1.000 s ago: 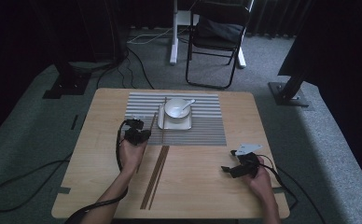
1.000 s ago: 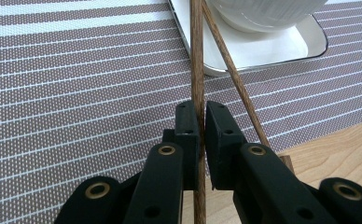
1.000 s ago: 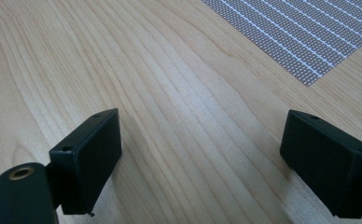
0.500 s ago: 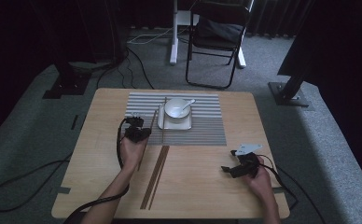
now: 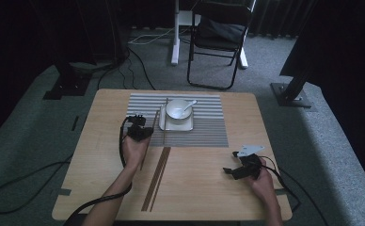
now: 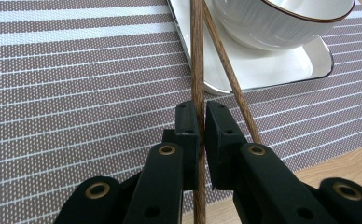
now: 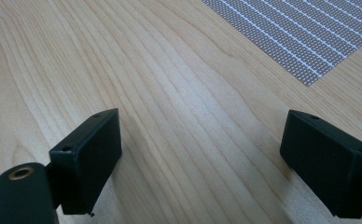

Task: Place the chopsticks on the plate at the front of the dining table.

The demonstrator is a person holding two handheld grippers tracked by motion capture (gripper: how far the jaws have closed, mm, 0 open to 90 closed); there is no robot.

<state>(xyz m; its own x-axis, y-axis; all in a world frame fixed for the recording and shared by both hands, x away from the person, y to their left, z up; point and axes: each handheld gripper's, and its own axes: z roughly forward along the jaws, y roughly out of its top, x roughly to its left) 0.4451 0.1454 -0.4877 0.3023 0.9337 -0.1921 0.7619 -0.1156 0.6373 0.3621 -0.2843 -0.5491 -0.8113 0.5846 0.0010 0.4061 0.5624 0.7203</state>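
Chopstick (image 6: 197, 60) is clamped in my left hand-held gripper (image 6: 201, 122), jaws closed tight on it near its middle, over the striped mat (image 6: 76, 84). Its far end runs up alongside the plate (image 6: 281, 70) with the bowl (image 6: 281, 23). A second chopstick (image 6: 228, 74) crosses just right of it, leaning against the plate rim, and passes beside the right jaw.

In the high view the left hand-held gripper (image 5: 138, 127) sits at the mat's left edge beside the plate (image 5: 176, 125); two more chopsticks (image 5: 156, 176) lie on the bare surface (image 5: 209, 188) nearer me.

Right hand-held gripper (image 7: 202, 149) is open, nothing between the jaws, parked low over the wood at the near right (image 5: 239, 165).

My read: I'm laying this stick down beside the plate. To do it well:
- keep it parallel to the plate's edge, low over the mat
- don't nudge the crossing stick or plate rim
- set it flat before I release, so it doesn't roll
- open slowly, then back straight out along the stick

Risk: dragging the neighbour stick on withdrawal.
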